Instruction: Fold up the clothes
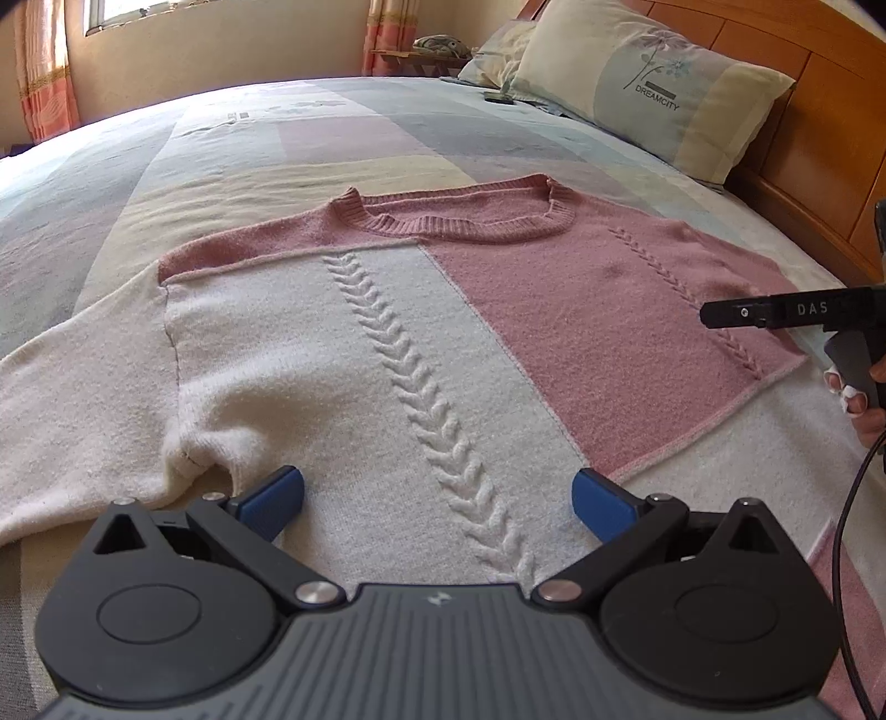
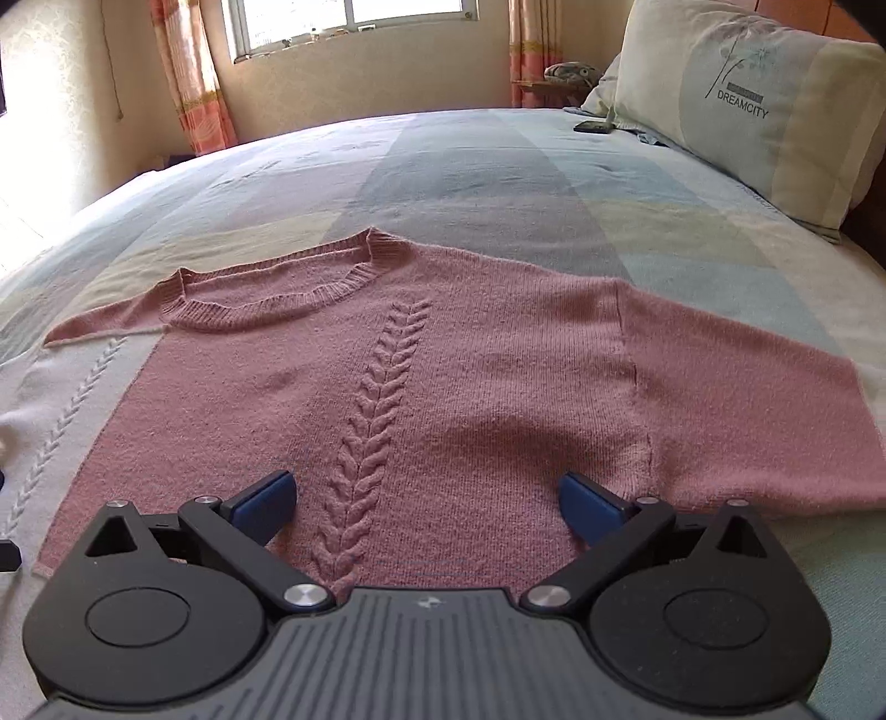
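Note:
A pink and white knit sweater (image 1: 421,343) lies flat on the bed, collar away from me, with a braided cable running down each half. My left gripper (image 1: 437,498) hovers open over the white half, blue pads wide apart, nothing between them. The white sleeve (image 1: 83,399) spreads out to the left. In the right wrist view the pink half of the sweater (image 2: 421,399) fills the middle and its pink sleeve (image 2: 747,410) reaches right. My right gripper (image 2: 426,498) is open above the lower pink part, holding nothing. The right gripper's black body (image 1: 797,313) shows at the left view's right edge.
The bed (image 1: 387,138) carries a pastel patchwork sheet. A pillow (image 1: 653,83) printed DREAMCITY leans on the wooden headboard (image 1: 819,155) at the right. A small dark object (image 2: 592,127) lies near the pillow. A window (image 2: 354,22) and curtains stand beyond the bed. A hand (image 1: 864,399) holds the right gripper.

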Action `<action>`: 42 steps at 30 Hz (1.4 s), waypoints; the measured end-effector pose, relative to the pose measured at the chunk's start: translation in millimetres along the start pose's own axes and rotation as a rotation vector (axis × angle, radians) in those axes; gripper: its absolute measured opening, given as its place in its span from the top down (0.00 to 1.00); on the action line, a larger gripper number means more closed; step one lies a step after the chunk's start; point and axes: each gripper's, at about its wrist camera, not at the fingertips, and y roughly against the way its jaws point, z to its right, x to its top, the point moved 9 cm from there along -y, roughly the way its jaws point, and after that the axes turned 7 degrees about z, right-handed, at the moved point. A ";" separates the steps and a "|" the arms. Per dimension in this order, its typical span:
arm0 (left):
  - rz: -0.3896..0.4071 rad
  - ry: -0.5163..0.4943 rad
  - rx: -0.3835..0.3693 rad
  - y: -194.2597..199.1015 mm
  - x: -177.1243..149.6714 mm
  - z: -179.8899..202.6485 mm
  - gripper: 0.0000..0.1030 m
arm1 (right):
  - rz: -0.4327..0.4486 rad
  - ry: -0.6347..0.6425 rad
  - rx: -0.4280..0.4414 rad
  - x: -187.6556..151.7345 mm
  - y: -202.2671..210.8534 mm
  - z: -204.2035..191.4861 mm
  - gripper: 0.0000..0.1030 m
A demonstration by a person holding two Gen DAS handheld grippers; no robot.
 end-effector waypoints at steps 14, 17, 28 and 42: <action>0.011 0.004 0.005 -7.4 3.7 -5.0 0.01 | -0.047 -0.194 -0.028 44.3 -72.2 42.4 0.00; 0.013 -0.005 0.011 -11.1 4.9 -5.2 0.01 | -0.042 -0.167 -0.044 55.2 -91.7 46.0 0.00; 0.057 -0.033 0.028 3.2 13.6 -7.2 0.01 | -0.143 -0.037 -0.027 59.9 -92.0 -10.8 0.00; 0.197 0.052 0.051 59.1 43.1 -50.4 0.01 | -0.115 0.109 -0.035 66.1 -111.5 -82.8 0.00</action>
